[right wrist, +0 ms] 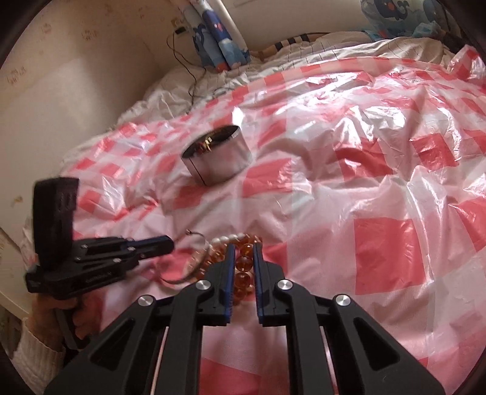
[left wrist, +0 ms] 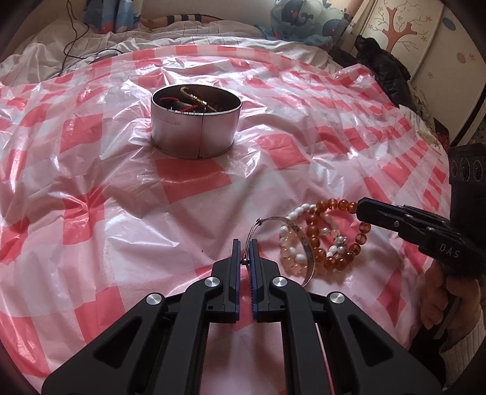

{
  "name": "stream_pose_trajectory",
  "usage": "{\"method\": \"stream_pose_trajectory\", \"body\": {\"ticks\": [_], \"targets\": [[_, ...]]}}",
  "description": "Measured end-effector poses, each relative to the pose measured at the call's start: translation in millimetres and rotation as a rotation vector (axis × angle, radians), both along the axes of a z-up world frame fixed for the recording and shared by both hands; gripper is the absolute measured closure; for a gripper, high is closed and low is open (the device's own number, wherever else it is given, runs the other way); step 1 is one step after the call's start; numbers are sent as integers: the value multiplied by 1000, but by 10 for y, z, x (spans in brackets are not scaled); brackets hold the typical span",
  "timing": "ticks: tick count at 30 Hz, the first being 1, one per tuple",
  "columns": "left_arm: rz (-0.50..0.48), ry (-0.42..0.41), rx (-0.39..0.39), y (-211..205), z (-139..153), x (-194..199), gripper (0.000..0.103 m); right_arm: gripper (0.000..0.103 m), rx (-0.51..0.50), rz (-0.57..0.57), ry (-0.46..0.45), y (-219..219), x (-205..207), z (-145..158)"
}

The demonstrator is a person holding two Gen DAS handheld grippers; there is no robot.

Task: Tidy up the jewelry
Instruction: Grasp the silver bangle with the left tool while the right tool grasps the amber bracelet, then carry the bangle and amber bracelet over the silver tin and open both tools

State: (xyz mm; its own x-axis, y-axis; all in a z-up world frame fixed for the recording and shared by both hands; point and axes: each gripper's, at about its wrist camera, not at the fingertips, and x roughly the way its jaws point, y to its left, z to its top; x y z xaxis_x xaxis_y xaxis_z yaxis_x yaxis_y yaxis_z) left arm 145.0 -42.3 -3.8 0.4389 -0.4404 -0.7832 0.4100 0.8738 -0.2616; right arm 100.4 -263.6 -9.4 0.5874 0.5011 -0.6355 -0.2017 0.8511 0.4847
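A round metal tin (left wrist: 196, 121) stands on the red-and-white checked plastic sheet (left wrist: 91, 212), with several jewelry pieces inside; it also shows in the right wrist view (right wrist: 217, 159). A pile of bracelets lies near me: an amber bead bracelet (left wrist: 334, 258), a white pearl bracelet (left wrist: 296, 212) and a silver bangle (left wrist: 273, 221). My left gripper (left wrist: 244, 244) is shut on the silver bangle's thin wire end. My right gripper (right wrist: 243, 249) is closed on the amber bead bracelet (right wrist: 243, 264), its fingers on both sides of the beads.
The sheet covers a bed with white bedding (left wrist: 91, 42) and a black cable (left wrist: 76, 33) at the back. Patterned pillows (left wrist: 303, 18) and dark clothing (left wrist: 385, 66) lie at the far right. A wall (right wrist: 60, 76) borders the bed's left side.
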Motion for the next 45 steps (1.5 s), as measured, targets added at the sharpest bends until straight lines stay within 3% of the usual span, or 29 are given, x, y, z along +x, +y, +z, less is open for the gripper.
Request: {"method": "stream_pose_trajectory", "body": {"ticks": [4,7,13,18,27,35,38,45], "targets": [[3,-33,-77,57,145,-20,98,91,211,20,-79,-155,-48,145],[0,-66,-113,73,240,-46,98,91,325,21,-90,-256,-39,164],[5,-125,-158,146,483,-57,98,91,461,21,-93,-379,97,245],[39,-161,-197,265,683,9,98,91,502,37,-111,-401,236,366],[68,-201,-142,220,813,279,98,91,511,106,-143,-161,665,547],[136,-234,-191,226,904,705,98,91,509,155,-176,63,1110,714],[150,-236,-198,230,842,776,98,91,514,149,-197,71,1142,676],[165,-199,-211,228,664,885,97,91,546,103,-134,-15,1278,410]]}}
